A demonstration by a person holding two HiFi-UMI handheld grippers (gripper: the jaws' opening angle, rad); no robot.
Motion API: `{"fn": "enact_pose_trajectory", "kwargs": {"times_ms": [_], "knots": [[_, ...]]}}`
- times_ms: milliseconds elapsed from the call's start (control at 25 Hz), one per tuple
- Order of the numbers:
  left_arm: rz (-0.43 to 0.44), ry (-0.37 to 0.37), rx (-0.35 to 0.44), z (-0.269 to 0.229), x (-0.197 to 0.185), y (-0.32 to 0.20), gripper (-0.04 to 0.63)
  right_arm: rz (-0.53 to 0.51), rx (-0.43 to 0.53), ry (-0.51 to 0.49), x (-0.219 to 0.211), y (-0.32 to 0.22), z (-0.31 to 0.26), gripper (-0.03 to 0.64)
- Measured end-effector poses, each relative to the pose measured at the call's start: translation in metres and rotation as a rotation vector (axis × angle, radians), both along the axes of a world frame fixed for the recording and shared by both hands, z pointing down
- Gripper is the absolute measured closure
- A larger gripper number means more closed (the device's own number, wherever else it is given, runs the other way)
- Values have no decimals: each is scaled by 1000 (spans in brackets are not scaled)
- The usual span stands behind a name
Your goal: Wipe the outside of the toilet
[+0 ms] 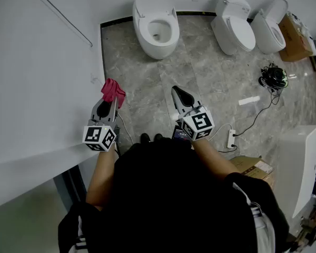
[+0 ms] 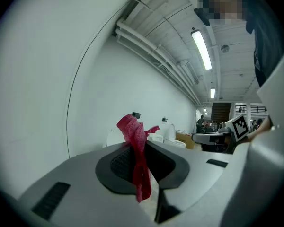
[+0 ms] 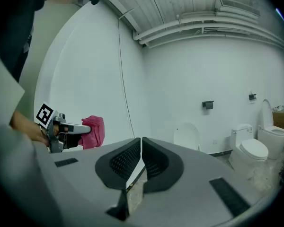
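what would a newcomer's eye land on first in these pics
The bright red cloth pinched in the left gripper stands out against the white wall at the left. Next comes the open toilet straight ahead across the grey stone floor, with two more toilets to its right. The right gripper is shut on nothing.

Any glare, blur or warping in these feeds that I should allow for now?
Head view: even light, sharp, the open toilet clear, little bending. Left gripper view: heavy fisheye, dark corners, ceiling light blown out, red cloth sharp. Right gripper view: same fisheye bows the wall; far toilet small, soft.
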State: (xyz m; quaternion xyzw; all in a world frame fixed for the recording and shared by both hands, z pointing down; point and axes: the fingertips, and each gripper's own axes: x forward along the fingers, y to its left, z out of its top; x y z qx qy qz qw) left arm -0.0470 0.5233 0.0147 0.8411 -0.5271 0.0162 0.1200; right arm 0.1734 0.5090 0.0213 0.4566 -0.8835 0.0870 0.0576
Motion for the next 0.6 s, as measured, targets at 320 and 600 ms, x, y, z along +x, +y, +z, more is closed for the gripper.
{"fn": "enact_pose_trajectory", "kwargs": {"times_ms": [320, 600], "knots": [[30, 18, 11, -6, 13, -1, 532, -10, 23, -36, 25, -8, -4, 578], [29, 30, 1, -3, 24, -3, 532, -35, 10, -28, 39, -20, 6, 578]]}}
